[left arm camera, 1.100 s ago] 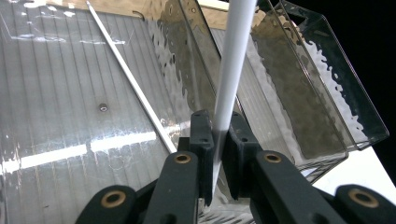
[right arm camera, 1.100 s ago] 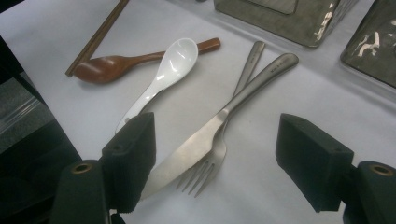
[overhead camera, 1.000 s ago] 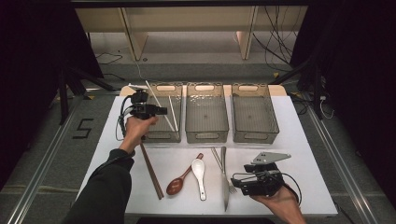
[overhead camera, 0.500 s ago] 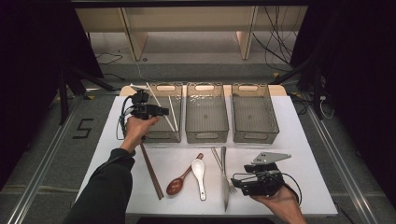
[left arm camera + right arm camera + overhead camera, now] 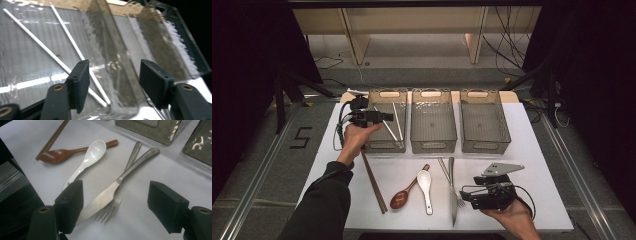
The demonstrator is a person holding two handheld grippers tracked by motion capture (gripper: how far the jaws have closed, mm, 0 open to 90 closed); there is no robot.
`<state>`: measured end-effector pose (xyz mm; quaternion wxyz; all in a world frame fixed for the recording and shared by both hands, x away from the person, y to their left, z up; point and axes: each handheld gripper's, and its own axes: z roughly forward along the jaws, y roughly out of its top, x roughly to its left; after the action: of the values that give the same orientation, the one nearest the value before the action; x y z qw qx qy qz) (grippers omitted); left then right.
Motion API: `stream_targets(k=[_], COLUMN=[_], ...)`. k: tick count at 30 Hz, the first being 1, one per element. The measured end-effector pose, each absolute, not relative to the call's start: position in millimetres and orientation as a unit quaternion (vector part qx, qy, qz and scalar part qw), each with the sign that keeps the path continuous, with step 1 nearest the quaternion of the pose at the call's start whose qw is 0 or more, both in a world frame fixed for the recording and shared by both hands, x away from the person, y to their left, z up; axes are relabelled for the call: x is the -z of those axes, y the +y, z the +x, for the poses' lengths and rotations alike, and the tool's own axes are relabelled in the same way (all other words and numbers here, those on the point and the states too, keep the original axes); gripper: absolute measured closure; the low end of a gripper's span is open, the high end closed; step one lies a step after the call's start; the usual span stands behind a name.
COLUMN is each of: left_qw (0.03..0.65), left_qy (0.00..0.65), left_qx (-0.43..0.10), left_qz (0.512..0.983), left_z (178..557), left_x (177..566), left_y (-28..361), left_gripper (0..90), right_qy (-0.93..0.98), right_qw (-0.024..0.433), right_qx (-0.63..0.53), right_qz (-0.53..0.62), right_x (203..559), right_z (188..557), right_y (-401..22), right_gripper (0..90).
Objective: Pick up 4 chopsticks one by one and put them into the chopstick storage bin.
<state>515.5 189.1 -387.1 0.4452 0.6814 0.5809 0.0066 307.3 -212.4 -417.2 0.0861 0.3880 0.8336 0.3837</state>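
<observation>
Chopsticks [image 5: 62, 47] partly behind L tool [image 5: 113, 85].

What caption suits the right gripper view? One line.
Open right gripper hovers over a crossed knife and fork.

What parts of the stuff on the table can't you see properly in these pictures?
- Fork: in the right gripper view the knife lies across it and hides part of its handle.
- White chopsticks: in the left gripper view their far ends are cut off by the top edge, and the left gripper's black jaw covers a stretch.
- Wooden spoon: the white spoon covers part of its handle.
- Brown chopsticks: the hand hides their top end in the high view.
</observation>
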Motion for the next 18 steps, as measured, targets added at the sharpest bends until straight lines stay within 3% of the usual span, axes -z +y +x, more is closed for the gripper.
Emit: stream_targets(k=[8, 18], left_qw=[0.457, 0.432], left_qy=[0.529, 0.492], left_qx=[-0.039, -0.067], left_qz=[0.714, 0.753], left_z=[481.0, 436.0], left_x=[368.1, 375.2], left_y=[192.9, 205.6], left_gripper=[30.7, 29.6], right_qy=[0.833, 0.830], right_qw=[0.089, 0.092], right_qx=[-0.386, -0.392], right_qz=[0.387, 0.386], right_x=[416.3, 416.2], right_z=[306.7, 303.9], right_y=[-212.8, -213.2], right_gripper=[29.8, 29.8])
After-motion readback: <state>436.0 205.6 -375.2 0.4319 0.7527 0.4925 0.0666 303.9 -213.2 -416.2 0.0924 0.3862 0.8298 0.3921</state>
